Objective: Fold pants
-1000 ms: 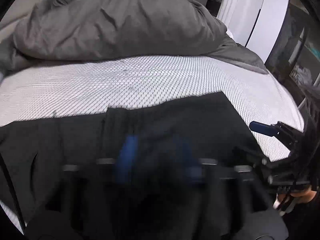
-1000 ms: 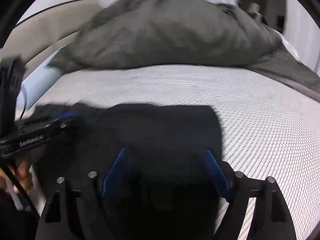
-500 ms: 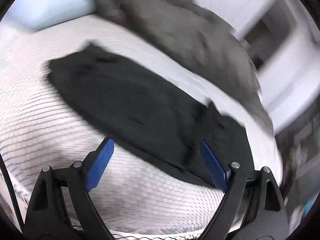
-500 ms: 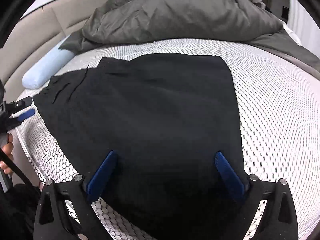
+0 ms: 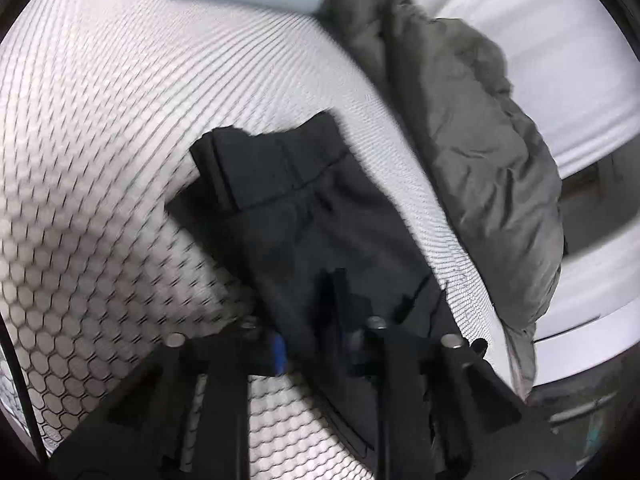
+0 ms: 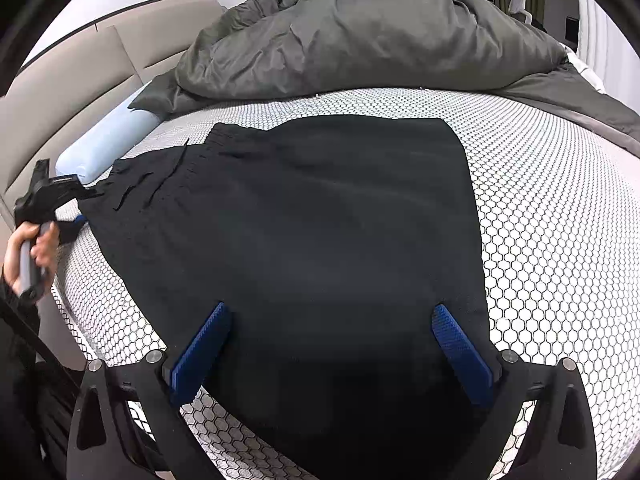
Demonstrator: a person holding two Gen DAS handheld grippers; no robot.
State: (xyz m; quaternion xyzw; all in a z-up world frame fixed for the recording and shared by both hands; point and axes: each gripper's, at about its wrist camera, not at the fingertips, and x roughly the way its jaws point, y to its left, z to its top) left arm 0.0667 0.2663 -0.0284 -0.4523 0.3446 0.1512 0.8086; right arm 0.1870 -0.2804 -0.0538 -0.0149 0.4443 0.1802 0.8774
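We see our left tongs (image 6: 82, 206), wide a moment ago, just closing to pinch the waistband edge of the matte black pants (image 6: 304, 240) lying flat on the honeycomb-mesh mattress (image 6: 560, 240); our right tongs (image 6: 332, 350) stay spread above them.

Left wrist view, somewhat blurred, looked closely down at the pants (image 5: 320, 216); right wrist view looked across the same pants on the bed (image 6: 560, 200).

The black pants (image 6: 304, 240) are lying flat, folded, on the honeycomb-patterned mattress, waistband (gathered, with slits) pointing toward ten o'clock.
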